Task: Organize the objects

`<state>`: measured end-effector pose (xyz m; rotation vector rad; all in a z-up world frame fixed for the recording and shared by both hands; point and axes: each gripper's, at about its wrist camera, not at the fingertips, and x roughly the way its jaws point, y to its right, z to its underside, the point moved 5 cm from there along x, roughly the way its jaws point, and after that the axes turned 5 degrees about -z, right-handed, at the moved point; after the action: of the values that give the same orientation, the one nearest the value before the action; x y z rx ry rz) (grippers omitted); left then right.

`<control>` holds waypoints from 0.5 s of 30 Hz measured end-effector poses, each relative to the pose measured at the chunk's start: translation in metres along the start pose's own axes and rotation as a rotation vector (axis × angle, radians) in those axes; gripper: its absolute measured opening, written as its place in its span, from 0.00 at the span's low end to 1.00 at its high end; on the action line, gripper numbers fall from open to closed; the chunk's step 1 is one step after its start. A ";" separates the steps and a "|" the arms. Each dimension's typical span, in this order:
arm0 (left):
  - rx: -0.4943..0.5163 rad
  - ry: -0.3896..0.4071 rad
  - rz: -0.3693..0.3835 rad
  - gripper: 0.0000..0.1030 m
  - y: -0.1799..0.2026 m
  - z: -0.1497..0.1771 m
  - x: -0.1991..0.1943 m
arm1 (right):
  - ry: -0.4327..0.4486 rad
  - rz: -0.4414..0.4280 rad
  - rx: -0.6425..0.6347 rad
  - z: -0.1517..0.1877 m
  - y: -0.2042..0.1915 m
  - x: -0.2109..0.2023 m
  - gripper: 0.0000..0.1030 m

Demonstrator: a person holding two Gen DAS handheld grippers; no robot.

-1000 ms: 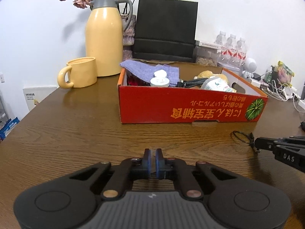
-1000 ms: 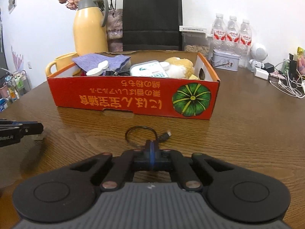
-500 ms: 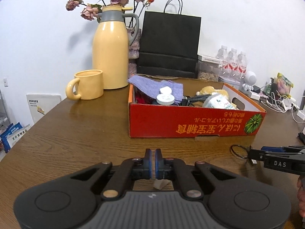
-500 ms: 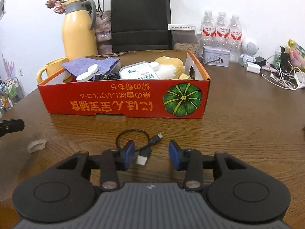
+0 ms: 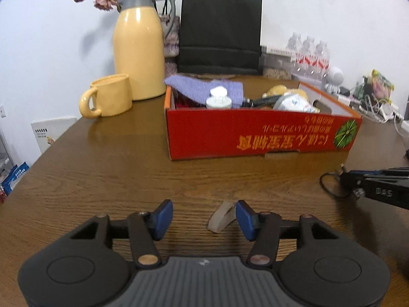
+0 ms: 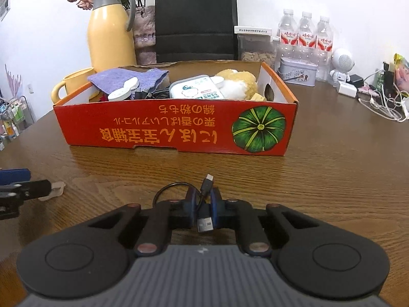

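Note:
A red cardboard box (image 5: 255,133) (image 6: 173,128) stands on the wooden table, holding a purple cloth (image 6: 127,78), white lidded jars (image 5: 218,99), a wipes pack (image 6: 195,89) and a plush toy (image 6: 237,80). My left gripper (image 5: 203,216) is open low over the table; a small pale rubber band (image 5: 221,216) lies by its right finger. My right gripper (image 6: 203,206) is shut on a short black USB cable (image 6: 204,204), whose loop (image 5: 329,181) lies on the table in front of the box.
A yellow thermos (image 5: 139,48), a yellow mug (image 5: 108,96) and a black paper bag (image 5: 219,33) stand behind the box. Water bottles (image 6: 305,38), a tin (image 6: 297,71), a white robot figure (image 6: 342,64) and tangled chargers (image 6: 378,99) fill the back right.
My left gripper has opened, and the rubber band now lies beside its right finger. My right gripper opened around the USB cable and then shut on it.

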<state>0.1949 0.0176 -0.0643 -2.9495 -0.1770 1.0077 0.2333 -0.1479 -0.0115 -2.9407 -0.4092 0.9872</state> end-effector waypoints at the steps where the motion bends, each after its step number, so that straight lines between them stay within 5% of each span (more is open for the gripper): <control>1: 0.001 -0.012 -0.009 0.51 0.000 0.002 0.005 | 0.004 0.004 -0.007 0.001 0.000 -0.001 0.12; 2: -0.005 -0.007 -0.001 0.49 0.001 0.002 0.007 | 0.008 0.008 -0.014 0.002 -0.001 -0.002 0.12; 5: -0.016 -0.002 0.081 0.05 0.004 0.003 0.002 | 0.012 0.007 -0.023 0.003 -0.002 -0.004 0.12; 15: -0.010 0.083 0.074 0.04 0.007 -0.002 -0.021 | 0.061 -0.012 -0.021 0.001 -0.004 -0.017 0.12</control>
<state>0.1805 0.0084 -0.0500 -3.0207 -0.0717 0.8926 0.2187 -0.1487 -0.0020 -2.9741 -0.4379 0.8954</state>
